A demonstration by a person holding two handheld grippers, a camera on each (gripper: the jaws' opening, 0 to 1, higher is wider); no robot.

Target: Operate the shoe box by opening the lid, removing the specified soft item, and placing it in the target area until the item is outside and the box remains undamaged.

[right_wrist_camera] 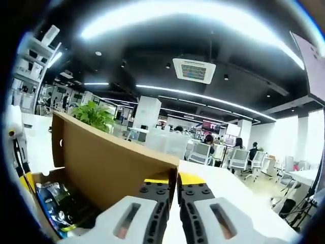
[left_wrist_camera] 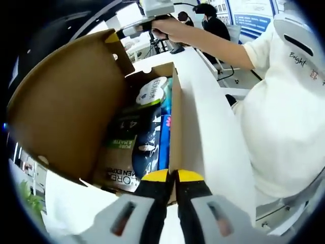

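The box (left_wrist_camera: 175,127) sits on the white counter (left_wrist_camera: 213,127) with its lid (left_wrist_camera: 66,107) swung up and back, so the opening step appears done. Inside lie soft packets (left_wrist_camera: 137,137), among them a dark pouch and a white-labelled one, all within the walls; which is the specified item cannot be told. Removal and placing remain. The left tool (left_wrist_camera: 172,176) has its yellow-tipped jaws pressed together on the box's near wall edge. The right tool (right_wrist_camera: 176,179), seen in the right gripper view, pinches the raised lid's edge (right_wrist_camera: 122,157), its jaws closed on cardboard. A person in white stands beside the counter.
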